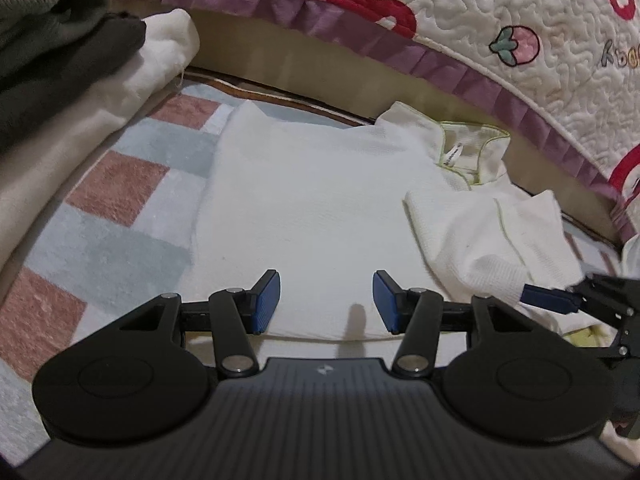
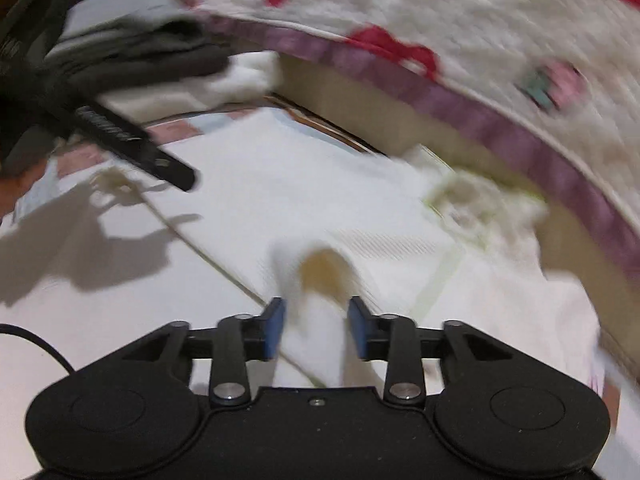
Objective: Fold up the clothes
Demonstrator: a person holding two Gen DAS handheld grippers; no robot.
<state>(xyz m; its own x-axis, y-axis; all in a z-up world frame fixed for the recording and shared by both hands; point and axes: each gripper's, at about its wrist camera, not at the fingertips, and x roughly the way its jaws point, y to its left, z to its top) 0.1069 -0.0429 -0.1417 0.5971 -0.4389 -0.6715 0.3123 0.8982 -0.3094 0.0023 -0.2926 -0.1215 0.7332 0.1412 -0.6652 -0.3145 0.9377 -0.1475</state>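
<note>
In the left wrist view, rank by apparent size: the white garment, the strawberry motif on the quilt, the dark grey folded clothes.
1. White knit garment, largest.
2. Dark grey folded clothes, partly cut off at the frame edge.
3. Pink embroidered strawberry motif, smallest.

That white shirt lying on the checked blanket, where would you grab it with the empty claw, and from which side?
Best guess: the near hem of the white shirt, approached low from the front. That edge lies flat and straight just ahead of the open left gripper, so one finger could slide under it. The right gripper already pinches the folded sleeve side.
</note>
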